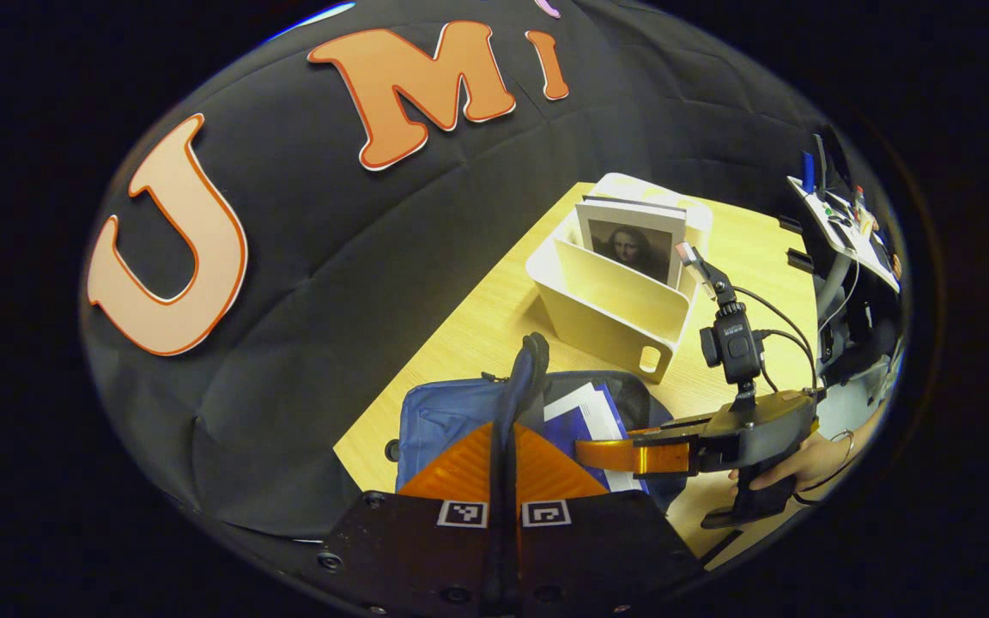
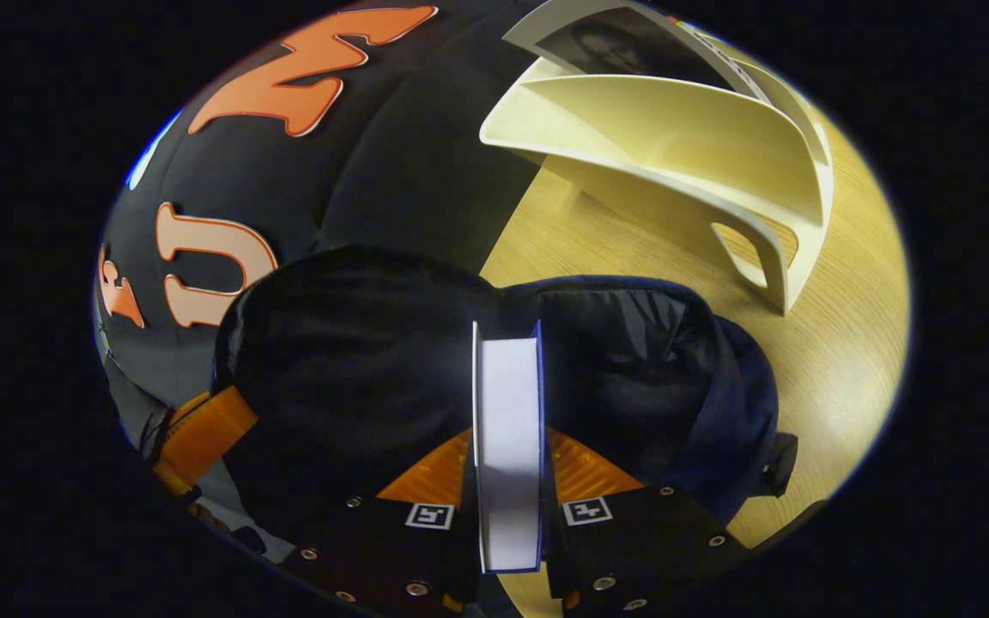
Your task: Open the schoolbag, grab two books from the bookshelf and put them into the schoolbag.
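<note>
Schoolbag lies open on the table, its handle pinched by the left gripper, while the right gripper clamps a book entering its mouth; another waits on the bookshelf.

no readable text, square coded markers on the left gripper, none legible elsewhere

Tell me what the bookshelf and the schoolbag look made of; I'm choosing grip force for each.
The bookshelf looks like moulded cream plastic, smooth and slightly glossy, with rounded edges and a cut-out handle. The schoolbag looks like soft woven fabric, likely nylon or polyester: matte blue outside, dark creased lining inside, sagging where the left gripper pinches its strap. Exact fibres can't be told.
</note>
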The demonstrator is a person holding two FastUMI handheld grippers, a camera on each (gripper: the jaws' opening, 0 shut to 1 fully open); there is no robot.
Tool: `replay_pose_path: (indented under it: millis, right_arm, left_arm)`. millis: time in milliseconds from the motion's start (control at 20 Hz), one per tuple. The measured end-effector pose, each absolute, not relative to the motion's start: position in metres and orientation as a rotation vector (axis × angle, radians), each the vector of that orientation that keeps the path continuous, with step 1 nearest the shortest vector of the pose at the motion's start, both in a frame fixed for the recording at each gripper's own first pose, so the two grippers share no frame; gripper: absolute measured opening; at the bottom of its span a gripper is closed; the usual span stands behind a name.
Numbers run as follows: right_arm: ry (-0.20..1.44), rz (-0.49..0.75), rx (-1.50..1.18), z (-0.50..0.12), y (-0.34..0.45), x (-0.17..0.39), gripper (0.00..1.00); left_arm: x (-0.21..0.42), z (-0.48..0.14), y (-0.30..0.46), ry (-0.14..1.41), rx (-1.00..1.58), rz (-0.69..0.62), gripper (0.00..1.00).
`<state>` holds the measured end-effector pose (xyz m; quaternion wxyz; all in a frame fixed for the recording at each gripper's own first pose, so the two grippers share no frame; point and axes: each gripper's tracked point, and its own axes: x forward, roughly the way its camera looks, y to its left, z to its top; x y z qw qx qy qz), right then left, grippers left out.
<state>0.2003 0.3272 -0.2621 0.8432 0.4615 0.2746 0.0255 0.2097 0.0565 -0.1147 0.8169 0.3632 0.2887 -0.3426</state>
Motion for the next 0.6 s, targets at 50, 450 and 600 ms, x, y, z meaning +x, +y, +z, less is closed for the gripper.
replay_pose_path:
  millis: [50, 450, 600]
  right_arm:
    - [0.59, 0.046, 0.961, -0.264, 0.324, 0.198, 0.33]
    - [0.66, -0.109, 0.879, -0.287, 0.27, 0.179, 0.59]
    - [0.653, -0.141, 0.924, -0.285, 0.255, 0.167, 0.61]
  left_arm:
    - [0.211, -0.116, 0.058, 0.62, 0.766, -0.726, 0.01]
    - [0.226, -0.116, 0.056, 0.599, 0.74, -0.693, 0.0]
    - [0.22, -0.12, 0.052, 0.608, 0.736, -0.709, 0.01]
